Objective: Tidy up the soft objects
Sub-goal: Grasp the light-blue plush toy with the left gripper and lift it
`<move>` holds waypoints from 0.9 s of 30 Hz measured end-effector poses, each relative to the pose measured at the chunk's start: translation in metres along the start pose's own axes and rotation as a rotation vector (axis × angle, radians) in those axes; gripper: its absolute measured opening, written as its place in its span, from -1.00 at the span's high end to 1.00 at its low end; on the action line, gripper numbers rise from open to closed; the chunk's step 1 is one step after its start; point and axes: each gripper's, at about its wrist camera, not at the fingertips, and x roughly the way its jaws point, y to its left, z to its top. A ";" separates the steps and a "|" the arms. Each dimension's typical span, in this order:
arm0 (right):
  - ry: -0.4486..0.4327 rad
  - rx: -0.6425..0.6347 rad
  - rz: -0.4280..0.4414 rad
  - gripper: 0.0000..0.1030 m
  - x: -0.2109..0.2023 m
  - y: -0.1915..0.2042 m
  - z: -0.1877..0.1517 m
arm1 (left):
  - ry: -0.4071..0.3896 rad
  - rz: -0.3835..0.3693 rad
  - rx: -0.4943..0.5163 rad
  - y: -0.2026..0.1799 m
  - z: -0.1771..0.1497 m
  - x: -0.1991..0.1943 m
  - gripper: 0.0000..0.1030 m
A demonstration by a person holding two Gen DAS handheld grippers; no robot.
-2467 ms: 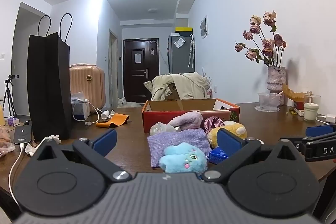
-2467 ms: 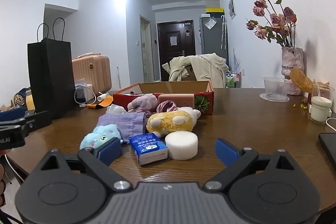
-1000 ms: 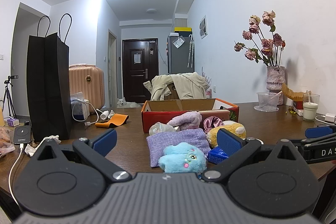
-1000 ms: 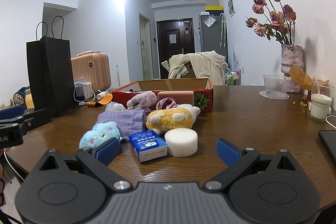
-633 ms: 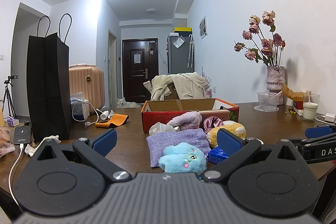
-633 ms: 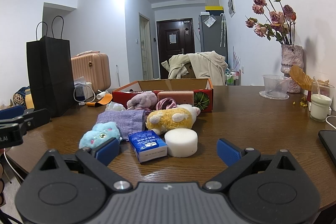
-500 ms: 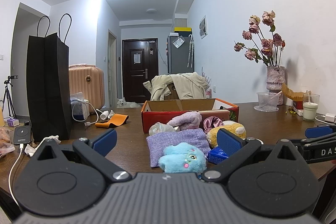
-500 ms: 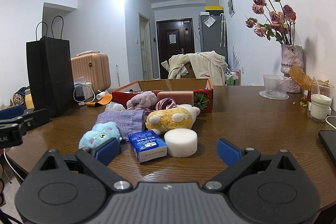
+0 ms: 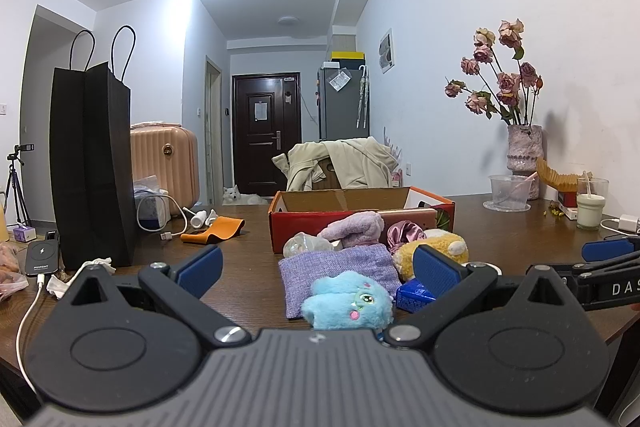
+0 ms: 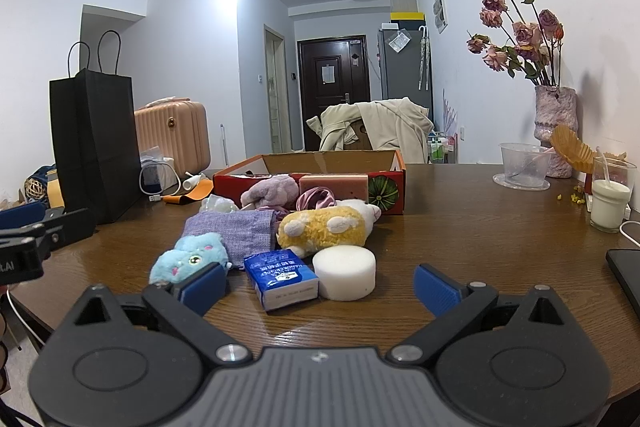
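Observation:
On the brown table a pile of soft things lies before a red cardboard box (image 10: 386, 187): a blue plush (image 10: 188, 259), a purple knit cloth (image 10: 236, 229), a yellow plush (image 10: 324, 227), a white round sponge (image 10: 345, 273), a blue tissue pack (image 10: 280, 277), a lilac fluffy item (image 10: 272, 191) and a pink scrunchie (image 10: 316, 198). My right gripper (image 10: 318, 285) hovers open at the table's near edge, facing the sponge and tissue pack. My left gripper (image 9: 316, 267) is open too, just short of the blue plush (image 9: 348, 301) and purple cloth (image 9: 340, 269). Neither holds anything.
A tall black paper bag (image 9: 90, 167) stands at the left with a power bank (image 9: 42, 259), cables and crumpled tissue beside it. A vase of dried roses (image 10: 554, 139), a clear plastic bowl (image 10: 522, 165) and a cup of milk (image 10: 610, 205) stand at the right.
Both grippers have stayed open and almost still; the right one shifted very slightly. The objects on the table have not moved.

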 end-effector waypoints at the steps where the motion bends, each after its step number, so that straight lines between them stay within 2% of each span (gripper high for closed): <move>1: 0.000 0.002 -0.001 -1.00 0.000 -0.001 0.000 | 0.001 -0.001 0.001 -0.001 0.000 -0.001 -1.00; 8: 0.012 -0.006 -0.003 -1.00 0.009 0.001 -0.001 | 0.031 -0.011 0.021 -0.003 -0.008 0.010 -1.00; 13: -0.005 0.005 -0.003 -1.00 0.024 0.001 0.007 | 0.114 -0.040 -0.013 0.007 -0.013 0.035 -1.00; 17: -0.017 0.002 0.054 -1.00 0.038 0.003 0.008 | 0.142 -0.063 -0.034 0.009 -0.016 0.052 -1.00; 23: 0.039 -0.021 0.117 -1.00 0.066 0.011 0.011 | 0.198 -0.105 -0.060 0.009 -0.014 0.083 -0.97; 26: 0.075 -0.031 0.180 -0.85 0.082 0.015 0.015 | 0.227 -0.104 -0.061 0.008 -0.016 0.096 -0.89; 27: 0.092 -0.027 0.200 -0.70 0.088 0.015 0.018 | 0.243 -0.098 -0.060 0.009 -0.018 0.099 -0.82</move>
